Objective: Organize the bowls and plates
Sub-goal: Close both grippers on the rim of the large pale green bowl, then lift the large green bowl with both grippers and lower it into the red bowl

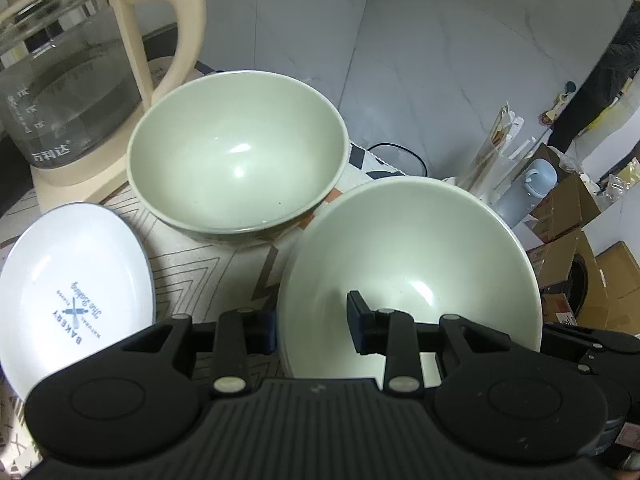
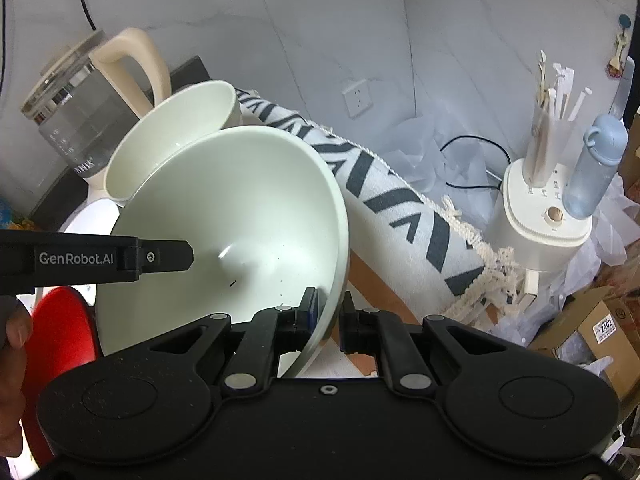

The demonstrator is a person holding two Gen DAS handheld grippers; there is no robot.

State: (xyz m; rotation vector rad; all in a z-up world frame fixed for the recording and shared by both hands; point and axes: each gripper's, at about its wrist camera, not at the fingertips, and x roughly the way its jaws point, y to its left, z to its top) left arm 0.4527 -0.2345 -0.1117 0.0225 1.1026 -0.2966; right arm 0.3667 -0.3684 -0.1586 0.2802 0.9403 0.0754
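Two pale green bowls are on the patterned tablecloth. The far bowl [image 1: 236, 160] stands upright near the kettle. The near bowl [image 1: 408, 264] is tilted. My left gripper [image 1: 312, 326] is open, its jaws astride the near bowl's left rim, one finger inside and one outside. In the right wrist view my right gripper [image 2: 329, 312] straddles the right rim of the same tilted bowl [image 2: 224, 232], jaws close around the wall. The far bowl [image 2: 176, 136] sits behind it. A white oval plate [image 1: 72, 288] printed "Bakery" lies to the left.
A glass kettle [image 1: 68, 92] with a cream handle stands at the back left. A white appliance [image 2: 540, 224] holding straws and a blue bottle [image 2: 596, 168] stand right, off the table. Cardboard boxes [image 1: 576, 264] lie on the floor. A red object [image 2: 60, 332] is at lower left.
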